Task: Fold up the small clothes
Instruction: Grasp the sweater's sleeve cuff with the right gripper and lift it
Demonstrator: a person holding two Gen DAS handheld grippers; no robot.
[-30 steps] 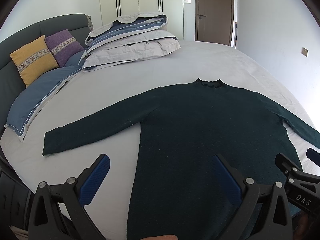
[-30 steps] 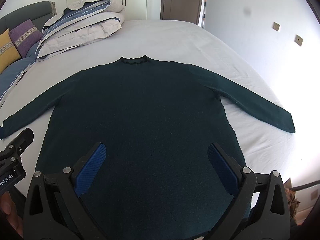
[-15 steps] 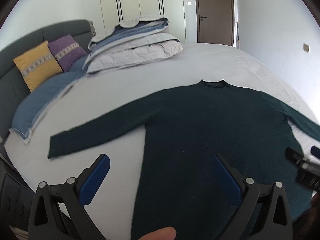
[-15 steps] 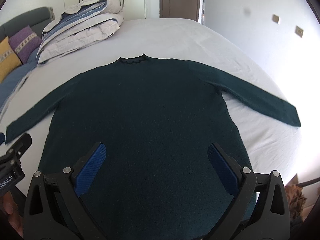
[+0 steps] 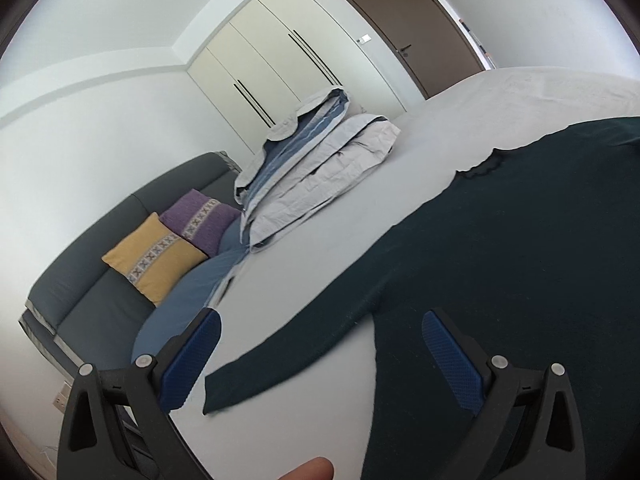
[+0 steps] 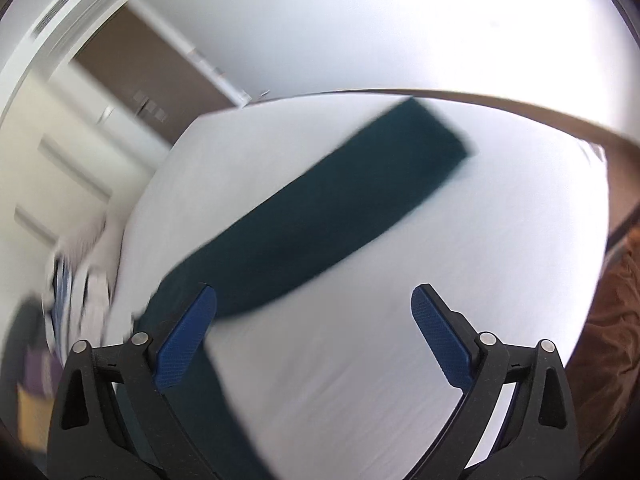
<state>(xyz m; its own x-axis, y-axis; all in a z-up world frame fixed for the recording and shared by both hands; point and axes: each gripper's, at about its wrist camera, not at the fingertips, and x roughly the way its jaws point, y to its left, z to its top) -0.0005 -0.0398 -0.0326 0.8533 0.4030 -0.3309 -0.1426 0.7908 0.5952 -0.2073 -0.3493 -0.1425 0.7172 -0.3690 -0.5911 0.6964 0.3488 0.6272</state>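
Swung from over the sweater's (image 5: pixel 520 248) body to its right sleeve (image 6: pixel 320 216) near the bed's (image 6: pixel 400 340) edge, right gripper (image 6: pixel 312 332) has jaws closing, nothing between; left gripper's (image 5: pixel 320 356) gape wide, empty, over the other sleeve.

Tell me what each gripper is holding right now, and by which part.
Nothing is held. The left gripper stands open above the dark green knit sweater's sleeve. The right gripper, jaws closing, has only white bed sheet between them.

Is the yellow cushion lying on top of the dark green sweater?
No, the yellow cushion leans against the grey headboard, well apart from the sweater.
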